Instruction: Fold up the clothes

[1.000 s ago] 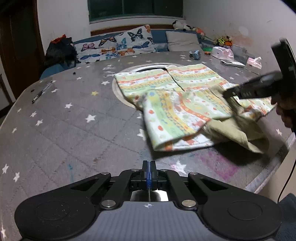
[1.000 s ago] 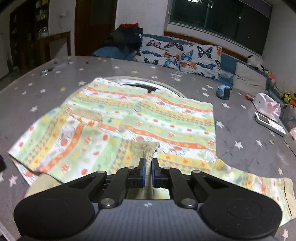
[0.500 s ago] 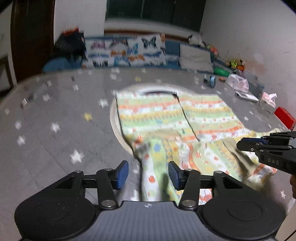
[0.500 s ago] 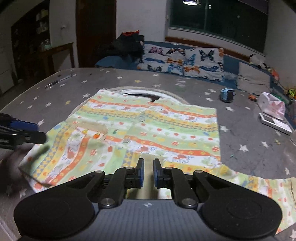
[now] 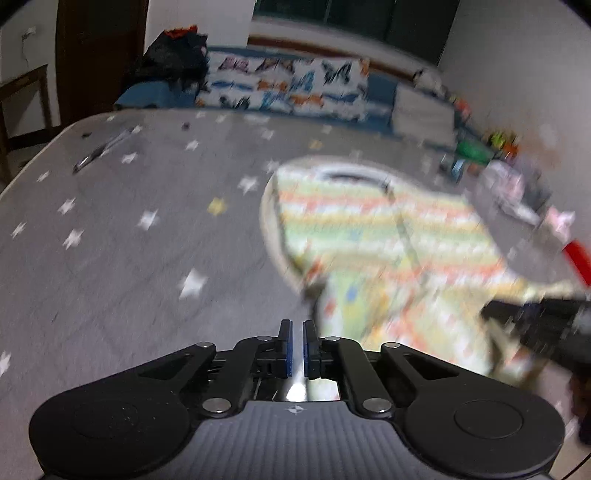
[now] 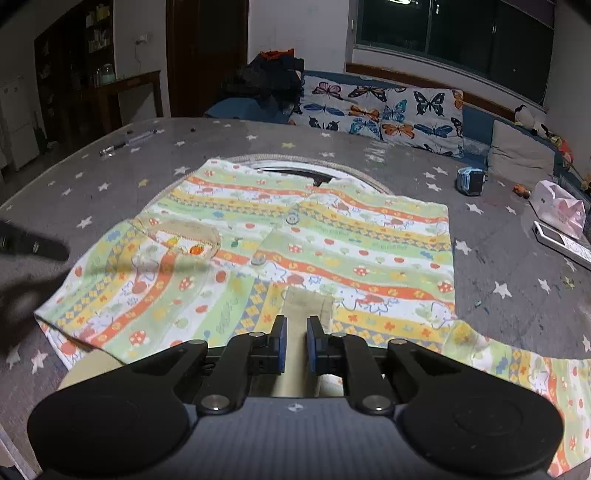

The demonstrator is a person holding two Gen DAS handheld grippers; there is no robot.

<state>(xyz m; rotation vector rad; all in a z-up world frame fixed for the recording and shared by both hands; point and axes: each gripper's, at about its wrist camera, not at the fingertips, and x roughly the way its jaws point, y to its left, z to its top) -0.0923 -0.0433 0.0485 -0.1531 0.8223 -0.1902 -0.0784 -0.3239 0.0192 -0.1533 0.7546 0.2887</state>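
My right gripper (image 6: 295,345) sits low in the frame with its blue-padded jaws a narrow gap apart, gripping nothing; a beige strip of fabric shows through the gap beneath them. My left gripper (image 5: 295,347) has its jaws nearly together with only a thin slit between them, and I see nothing caught there. That view is smeared by motion blur.

The striped shirt (image 6: 295,240) lies spread across the middle of the right wrist frame, bands of green, orange, yellow and white with small cartoon prints, buttons down its centre and a beige-trimmed pocket (image 6: 184,238) on its left half. One sleeve trails off toward the lower right corner. In the left wrist view the same shirt (image 5: 388,251) fills the right half of the frame.

It rests on a grey table cover (image 6: 110,177) dotted with white stars, with a round inset ring (image 6: 332,166) showing just past the collar. A pen (image 6: 127,142) lies at the upper left of the table. At the right edge I see a small blue gadget (image 6: 471,181), a pink-and-white bag (image 6: 559,208) and a flat white device (image 6: 561,242).

Behind the table runs a bench with butterfly-print cushions (image 6: 384,110), a plain grey pillow (image 6: 521,149) and a dark heap of clothing (image 6: 269,81). Dark windows (image 6: 443,33) sit above, and a brown door (image 6: 207,55) stands at upper centre-left.
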